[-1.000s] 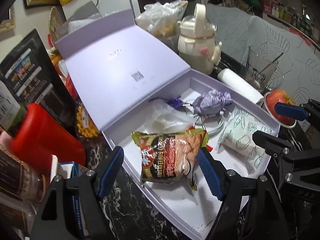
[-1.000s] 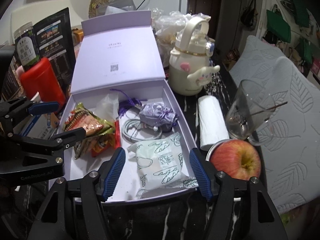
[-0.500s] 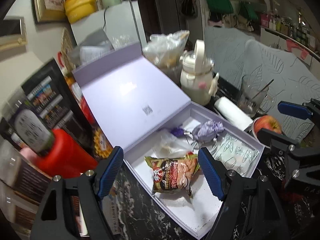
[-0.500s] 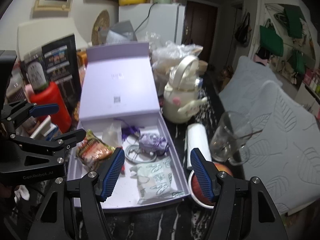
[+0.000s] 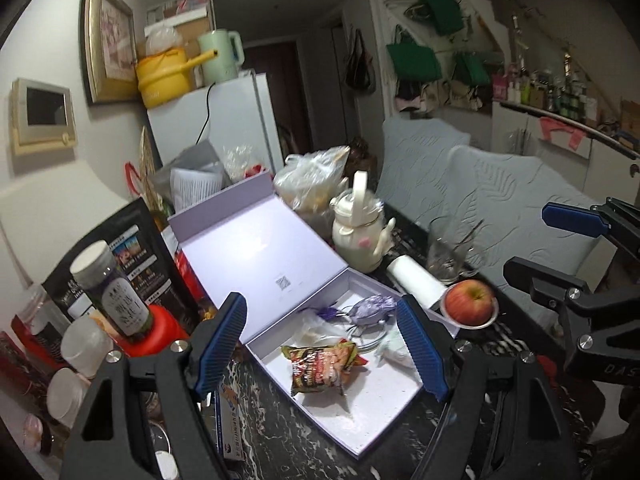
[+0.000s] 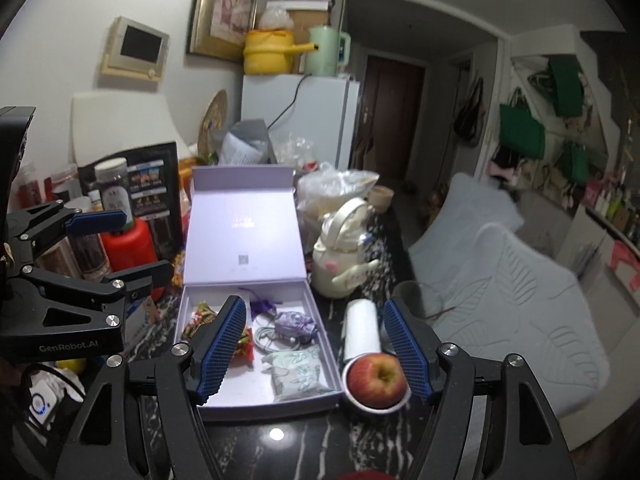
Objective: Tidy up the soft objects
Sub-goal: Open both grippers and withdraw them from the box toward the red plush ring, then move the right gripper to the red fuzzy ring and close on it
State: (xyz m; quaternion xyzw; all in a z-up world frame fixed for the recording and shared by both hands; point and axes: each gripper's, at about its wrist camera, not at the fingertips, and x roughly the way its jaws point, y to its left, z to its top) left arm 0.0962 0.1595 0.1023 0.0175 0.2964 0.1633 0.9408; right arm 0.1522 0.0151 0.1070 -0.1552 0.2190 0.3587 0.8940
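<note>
Left gripper [image 5: 320, 354] wide, empty; right gripper [image 6: 316, 352] just widened, empty; snack bag [image 5: 322, 366] in lilac box [image 5: 360, 436], possibly crumpled, at 6 o'clock.

Light: we are seeing dim indoor lighting from overhead.
Glare: the box lid [image 6: 244, 232] and table [image 6: 277, 434] are reflecting it.
Blur: the kettle [image 5: 362, 236] is smearing.
Edges: fisheye is bending walls, darkening corners.

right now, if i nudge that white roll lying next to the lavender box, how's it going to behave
The white roll lies on its side on the dark tabletop, so a sideways push would probably set it rolling. The lavender box on one side and the apple in its dish near one end might stop it. It looks like soft paper or plastic, so likely light and squashable.
</note>
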